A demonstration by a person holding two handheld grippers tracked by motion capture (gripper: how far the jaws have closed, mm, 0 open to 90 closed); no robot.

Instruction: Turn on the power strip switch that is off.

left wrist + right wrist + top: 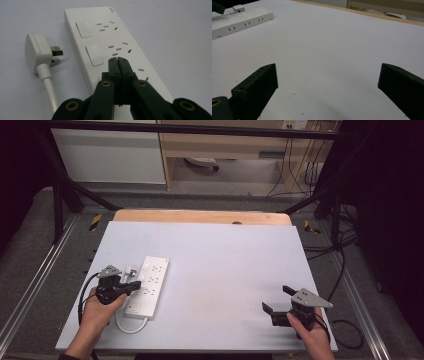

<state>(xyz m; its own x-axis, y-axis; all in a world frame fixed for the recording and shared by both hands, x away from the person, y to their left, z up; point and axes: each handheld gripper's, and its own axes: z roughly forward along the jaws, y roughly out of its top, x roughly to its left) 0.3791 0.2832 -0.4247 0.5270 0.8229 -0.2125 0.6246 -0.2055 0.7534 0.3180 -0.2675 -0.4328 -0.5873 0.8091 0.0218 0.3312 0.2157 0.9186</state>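
Furthest left on the counter lies the white plug, flat on its side, prongs aimed toward the power strip just beside it but not touching — its cord runs back toward me. My left hand-held gripper comes next: jaws pressed together with nothing between them, tips over the strip near its middle sockets; whether they touch its face I can't tell. The strip's long axis runs away from me, tilted a little to the right in the high view, with the rocker switches along the plug side and the slots on the other. So the plug sits to the left of my closed jaws and slightly ahead, close by — I judge the left hand is the one to take it, opening first and swinging left. Well apart, at the right edge, my right hand-held gripper hovers over bare counter, jaws spread wide, empty, pointing toward the strip.
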